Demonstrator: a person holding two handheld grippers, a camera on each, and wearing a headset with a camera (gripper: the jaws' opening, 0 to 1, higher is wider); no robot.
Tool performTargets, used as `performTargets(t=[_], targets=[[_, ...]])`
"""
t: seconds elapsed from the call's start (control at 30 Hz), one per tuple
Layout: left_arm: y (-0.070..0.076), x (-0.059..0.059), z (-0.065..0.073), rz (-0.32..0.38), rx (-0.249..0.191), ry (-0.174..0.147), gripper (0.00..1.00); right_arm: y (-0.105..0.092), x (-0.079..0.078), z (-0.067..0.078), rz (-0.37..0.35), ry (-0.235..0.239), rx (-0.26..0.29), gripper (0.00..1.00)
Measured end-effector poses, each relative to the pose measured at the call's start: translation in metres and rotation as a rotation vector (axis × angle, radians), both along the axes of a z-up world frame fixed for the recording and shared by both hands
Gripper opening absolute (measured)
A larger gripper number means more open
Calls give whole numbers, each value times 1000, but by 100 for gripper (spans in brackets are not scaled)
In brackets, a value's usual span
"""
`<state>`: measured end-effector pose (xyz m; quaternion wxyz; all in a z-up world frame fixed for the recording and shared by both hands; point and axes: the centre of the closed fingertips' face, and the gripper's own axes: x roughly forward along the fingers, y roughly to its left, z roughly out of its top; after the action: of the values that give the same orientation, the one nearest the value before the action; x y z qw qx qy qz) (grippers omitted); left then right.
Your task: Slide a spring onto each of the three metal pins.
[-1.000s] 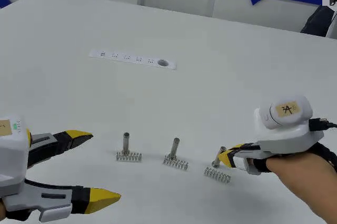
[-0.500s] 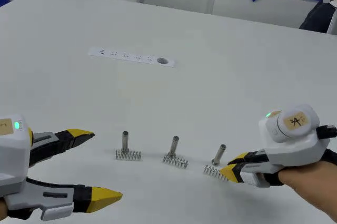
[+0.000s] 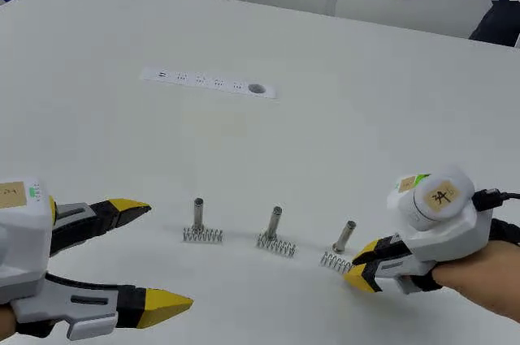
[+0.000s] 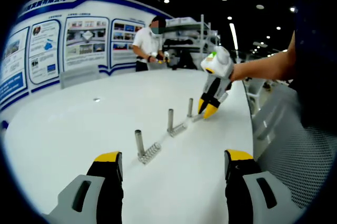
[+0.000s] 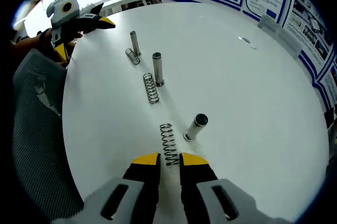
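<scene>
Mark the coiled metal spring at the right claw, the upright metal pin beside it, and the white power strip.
Coiled metal spring (image 5: 168, 145): right gripper view, mid-coil.
Upright metal pin (image 5: 195, 128): right gripper view, shaft.
White power strip (image 3: 207, 84): head view, top face.

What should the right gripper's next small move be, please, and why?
Probably close the right gripper gently on the nearest spring and lift it. That spring's end lies between the yellow fingers, though a firm pinch cannot be confirmed, and it lies flat beside its upright pin, which is bare. The left gripper is open, away from it.
</scene>
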<state>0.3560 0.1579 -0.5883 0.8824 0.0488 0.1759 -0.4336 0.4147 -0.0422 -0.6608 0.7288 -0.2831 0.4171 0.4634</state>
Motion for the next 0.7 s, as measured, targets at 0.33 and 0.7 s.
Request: performTargets(t=[0.33, 0.7], targets=[[-7, -1, -5, -23, -3, 11, 79, 0, -1, -5, 43, 12, -35, 12], [-23, -10, -9, -92, 0, 24, 73, 8, -18, 4, 88, 27, -37, 12]])
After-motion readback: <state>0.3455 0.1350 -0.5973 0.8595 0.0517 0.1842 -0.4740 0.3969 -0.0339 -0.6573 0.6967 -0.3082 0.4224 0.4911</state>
